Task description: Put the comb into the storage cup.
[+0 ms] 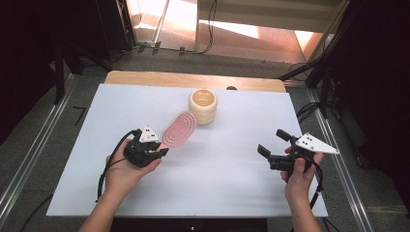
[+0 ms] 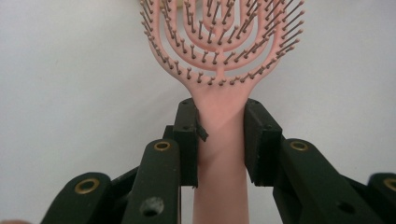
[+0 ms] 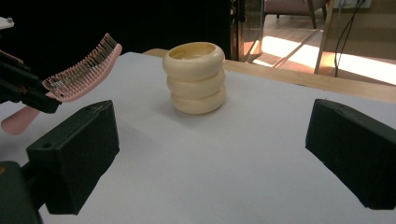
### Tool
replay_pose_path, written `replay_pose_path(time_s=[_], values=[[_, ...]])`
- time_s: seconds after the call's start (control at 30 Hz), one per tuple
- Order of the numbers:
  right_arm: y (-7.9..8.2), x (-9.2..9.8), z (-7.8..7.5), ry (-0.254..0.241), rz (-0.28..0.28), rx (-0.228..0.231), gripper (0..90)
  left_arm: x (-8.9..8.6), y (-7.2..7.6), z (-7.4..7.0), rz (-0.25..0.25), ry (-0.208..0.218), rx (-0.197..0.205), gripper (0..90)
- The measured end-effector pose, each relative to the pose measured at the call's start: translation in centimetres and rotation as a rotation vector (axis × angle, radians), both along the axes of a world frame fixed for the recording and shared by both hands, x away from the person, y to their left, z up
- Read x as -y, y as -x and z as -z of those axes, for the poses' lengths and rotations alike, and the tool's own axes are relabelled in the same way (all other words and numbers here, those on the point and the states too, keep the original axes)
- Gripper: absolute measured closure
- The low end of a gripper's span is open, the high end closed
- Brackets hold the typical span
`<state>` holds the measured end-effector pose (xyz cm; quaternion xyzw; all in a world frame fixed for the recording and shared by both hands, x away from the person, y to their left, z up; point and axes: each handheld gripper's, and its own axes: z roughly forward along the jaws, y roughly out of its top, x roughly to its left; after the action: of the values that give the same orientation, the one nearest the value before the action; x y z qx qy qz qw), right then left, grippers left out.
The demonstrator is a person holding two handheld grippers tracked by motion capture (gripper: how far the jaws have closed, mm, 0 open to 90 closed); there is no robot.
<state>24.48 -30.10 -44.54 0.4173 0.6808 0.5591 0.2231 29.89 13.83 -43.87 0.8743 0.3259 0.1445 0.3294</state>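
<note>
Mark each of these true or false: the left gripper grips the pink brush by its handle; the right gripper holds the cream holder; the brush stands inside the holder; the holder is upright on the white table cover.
1. The left gripper grips the pink brush by its handle. True.
2. The right gripper holds the cream holder. False: its jaws are open and empty, apart from the holder.
3. The brush stands inside the holder. False: it is held outside, beside the holder.
4. The holder is upright on the white table cover. True.
</note>
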Motion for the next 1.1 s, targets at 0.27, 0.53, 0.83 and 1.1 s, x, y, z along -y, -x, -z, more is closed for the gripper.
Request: replay_pose_path(time_s=[0.27, 0.53, 0.83, 1.1], values=[[-1.7, -1.4, -1.5, -0.016, -0.036, -0.004, 1.1, 0.8, -0.2, -0.3, 0.006, 0.036, 0.014, 70.8], [-2.9, -2.3, -2.5, -0.035, -0.045, -0.003, 1.1, 1.4, -0.4, -0.9, 0.01, 0.076, 0.033, 70.8], [-3.9, -4.2, -3.5, -0.046, -0.075, 0.002, 1.1, 2.2, -0.7, -1.2, 0.01, 0.107, 0.042, 70.8], [-4.7, -5.9, -4.2, -0.035, -0.108, -0.008, 1.1, 2.5, -1.1, -1.1, 0.015, 0.163, 0.046, 70.8]])
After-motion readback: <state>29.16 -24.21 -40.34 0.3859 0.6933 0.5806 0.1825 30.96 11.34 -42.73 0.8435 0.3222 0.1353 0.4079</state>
